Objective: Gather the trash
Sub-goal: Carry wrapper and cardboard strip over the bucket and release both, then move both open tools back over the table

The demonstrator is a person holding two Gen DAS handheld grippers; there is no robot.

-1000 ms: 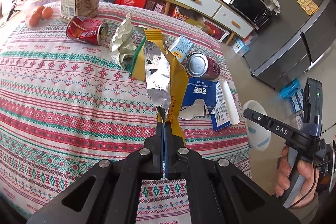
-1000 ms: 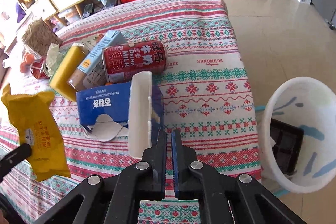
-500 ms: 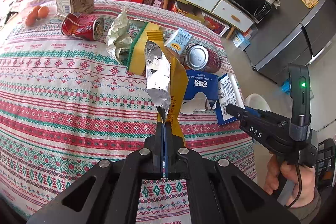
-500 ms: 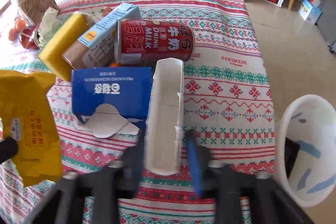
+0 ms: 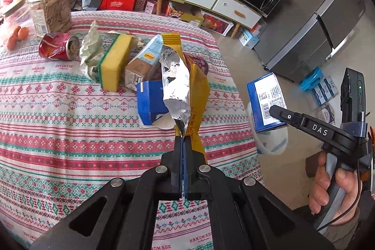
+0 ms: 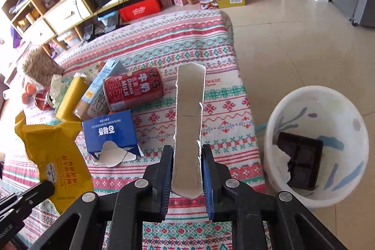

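Observation:
My left gripper (image 5: 182,139) is shut on a yellow foil snack wrapper (image 5: 180,83) and holds it up above the table; the wrapper also shows in the right wrist view (image 6: 58,156). My right gripper (image 6: 187,151) is shut on a torn blue and white carton piece (image 6: 188,123), lifted off the table; it shows in the left wrist view (image 5: 266,102) beyond the table edge. A white trash bin (image 6: 316,144) stands on the floor to the right, with a dark tray (image 6: 300,161) inside.
On the patterned tablecloth (image 5: 58,121) lie a blue box (image 6: 110,135), a red milk can (image 6: 133,88), a small drink carton (image 6: 98,90), a yellow sponge (image 5: 116,62), crumpled paper (image 5: 90,48), a crushed red can (image 5: 58,48) and a jar (image 5: 51,8).
My right gripper opened, closed on the carton piece and lifted it off the table toward the bin side. My left gripper kept holding the yellow wrapper.

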